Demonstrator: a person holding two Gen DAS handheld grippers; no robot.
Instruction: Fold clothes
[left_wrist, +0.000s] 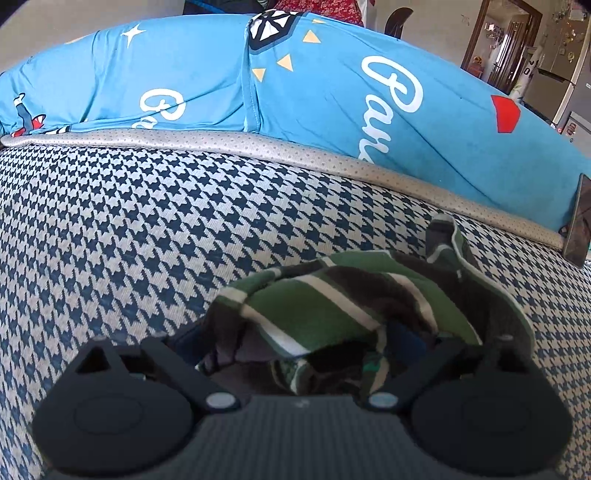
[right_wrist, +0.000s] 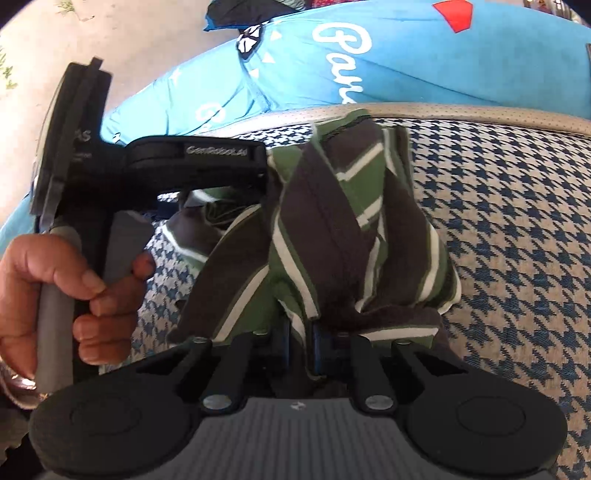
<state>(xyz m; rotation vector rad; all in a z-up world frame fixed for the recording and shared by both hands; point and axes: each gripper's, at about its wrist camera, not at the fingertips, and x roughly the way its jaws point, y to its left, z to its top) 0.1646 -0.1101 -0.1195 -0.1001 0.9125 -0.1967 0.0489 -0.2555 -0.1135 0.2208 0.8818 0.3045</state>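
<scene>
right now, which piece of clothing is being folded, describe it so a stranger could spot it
On the blue-and-white houndstooth cushion, in front of the bright blue printed cover, lies a bunched garment. The right gripper is clamped on its near edge. Its green, dark grey and white stripes set it apart from everything nearby.

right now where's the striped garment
The striped garment is bunched on the houndstooth cushion, pinched by the right gripper, the left gripper beside it.

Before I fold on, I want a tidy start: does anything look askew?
Yes. The striped garment is bunched and twisted between both grippers, not flat on the houndstooth cushion. The right gripper pinches a crumpled wad.
</scene>
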